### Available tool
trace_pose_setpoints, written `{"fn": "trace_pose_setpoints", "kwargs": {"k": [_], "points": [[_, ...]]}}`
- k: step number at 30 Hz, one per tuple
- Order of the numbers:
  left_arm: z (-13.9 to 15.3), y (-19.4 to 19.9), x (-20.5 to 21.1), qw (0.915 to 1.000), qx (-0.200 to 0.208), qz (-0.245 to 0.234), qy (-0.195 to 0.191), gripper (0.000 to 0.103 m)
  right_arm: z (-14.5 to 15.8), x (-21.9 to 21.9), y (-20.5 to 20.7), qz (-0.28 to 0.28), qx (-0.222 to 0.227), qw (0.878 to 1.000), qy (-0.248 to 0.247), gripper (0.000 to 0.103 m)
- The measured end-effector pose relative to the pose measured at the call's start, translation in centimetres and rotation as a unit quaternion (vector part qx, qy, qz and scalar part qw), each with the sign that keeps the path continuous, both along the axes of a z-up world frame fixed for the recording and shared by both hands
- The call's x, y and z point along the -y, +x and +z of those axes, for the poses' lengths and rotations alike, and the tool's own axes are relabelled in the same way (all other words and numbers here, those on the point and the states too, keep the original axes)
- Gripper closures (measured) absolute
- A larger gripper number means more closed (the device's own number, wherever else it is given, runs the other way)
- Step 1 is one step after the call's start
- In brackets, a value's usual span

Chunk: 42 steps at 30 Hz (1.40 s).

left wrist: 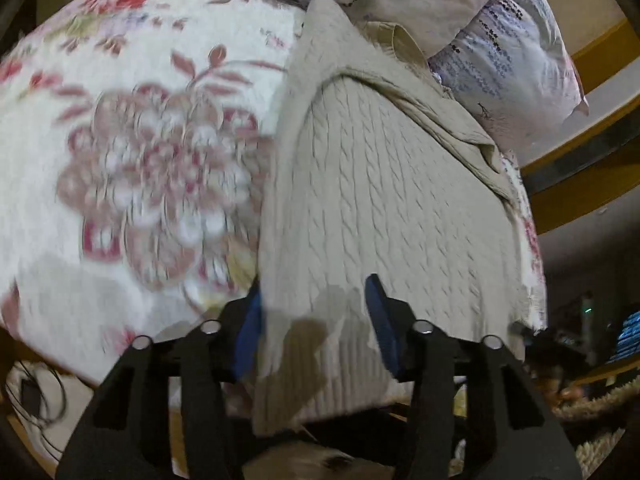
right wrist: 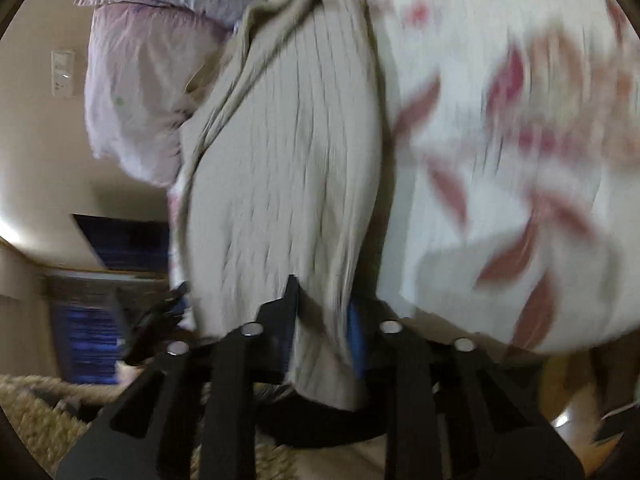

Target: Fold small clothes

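Observation:
A beige cable-knit sweater [left wrist: 384, 208] lies folded lengthwise on a floral bed cover [left wrist: 132, 128]. Its ribbed hem hangs over the bed's near edge. My left gripper [left wrist: 316, 316] has its blue-padded fingers wide apart on either side of the hem; the cloth lies between them without being pinched. In the right wrist view the same sweater [right wrist: 288, 168] runs away from me, and my right gripper [right wrist: 324, 308] is closed on its near hem edge. The view is blurred.
Pillows [left wrist: 516, 44] are stacked at the head of the bed beyond the sweater. A wooden bed frame [left wrist: 580, 200] is at the right. A shaggy beige rug [right wrist: 24, 408] lies on the floor below.

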<state>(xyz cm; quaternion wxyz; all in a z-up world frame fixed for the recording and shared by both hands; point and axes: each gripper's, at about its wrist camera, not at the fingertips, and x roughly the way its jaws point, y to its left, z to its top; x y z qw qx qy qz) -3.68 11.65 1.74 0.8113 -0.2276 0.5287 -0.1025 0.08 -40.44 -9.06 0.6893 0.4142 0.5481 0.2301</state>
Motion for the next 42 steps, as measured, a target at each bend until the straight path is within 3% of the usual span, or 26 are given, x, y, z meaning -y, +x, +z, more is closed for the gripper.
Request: {"fn": "trace_pose_setpoints", "kwargs": {"k": [2,4,7,11,14,15,16,17,18,19,20,23,26,28,30,31,32,36,40,42], "points": [[-0.5,-0.2,0.2,0.9995,-0.018,-0.002,-0.024,0.087,0.4,0.0,0.4,-0.003,0.012,1.0,0.006,0.094],[-0.6,0.2,0.1,0.9988,-0.024,-0.001,-0.042,0.097,2.5,0.2,2.3,-0.014,0.054,0.998,0.014,0.095],[1.6,3.8,0.0,0.996,0.008,-0.027,-0.085,0.097,6.6,1.1,6.9,-0.036,0.127,0.991,0.016,0.095],[6.2,12.1,-1.0,0.9898,0.102,-0.025,-0.096,0.097,11.8,2.1,16.1,-0.071,0.21,0.975,0.018,0.095],[8.5,19.7,-1.7,0.9848,0.157,0.01,-0.075,0.091,13.2,2.5,21.9,-0.112,0.231,0.966,-0.016,0.095],[8.5,22.3,-1.7,0.9855,0.16,0.023,-0.051,0.089,13.2,2.3,25.0,-0.133,0.217,0.966,-0.039,0.088],[8.1,24.1,-1.9,0.9872,0.15,0.038,-0.039,0.076,12.6,2.3,26.4,-0.138,0.201,0.968,-0.054,0.059],[7.3,25.6,-2.1,0.9897,0.13,0.053,-0.029,0.052,12.0,2.1,28.2,-0.147,0.166,0.972,-0.075,0.039],[6.6,26.2,-2.5,0.9912,0.11,0.073,-0.014,0.043,11.6,1.9,28.3,-0.156,0.151,0.973,-0.075,0.022],[6.2,26.3,-2.8,0.9916,0.096,0.087,-0.007,0.035,11.4,1.8,27.9,-0.159,0.15,0.974,-0.06,0.022],[5.4,26.0,-3.4,0.992,0.088,0.088,-0.018,0.034,11.3,1.8,27.2,-0.152,0.162,0.974,-0.05,0.021],[2.8,25.4,-3.9,0.9958,0.056,0.069,-0.023,0.033,11.4,1.7,25.8,-0.143,0.174,0.969,-0.1,0.016],[0.0,25.5,-3.1,0.9974,0.009,0.054,-0.047,0.035,9.8,2.8,25.4,-0.147,0.144,0.975,-0.086,0.016],[-0.8,25.7,-2.2,0.9979,0.006,0.053,-0.037,0.034,8.9,3.4,24.9,-0.149,0.132,0.977,-0.079,0.016],[-0.8,25.9,-0.9,0.9983,0.014,0.051,-0.025,0.039,8.5,4.0,24.2,-0.144,0.128,0.979,-0.073,0.016],[-1.1,26.2,-0.4,0.9979,0.017,0.05,-0.036,0.076,8.3,4.0,24.1,-0.139,0.126,0.98,-0.069,0.016],[-1.9,26.7,0.2,0.9959,-0.009,0.05,-0.074,0.084,8.3,3.9,24.1,-0.137,0.126,0.98,-0.067,0.016],[0.4,26.1,2.0,0.99,0.02,0.065,-0.124,0.088,8.6,5.0,23.2,-0.133,0.13,0.98,-0.065,0.016],[5.8,25.9,8.8,0.98,0.077,0.008,-0.184,0.088,9.8,7.5,22.5,-0.144,0.144,0.976,-0.074,0.016],[7.7,26.8,14.4,0.969,0.096,-0.038,-0.224,0.088,10.3,9.0,22.3,-0.153,0.152,0.973,-0.079,0.016]]}}
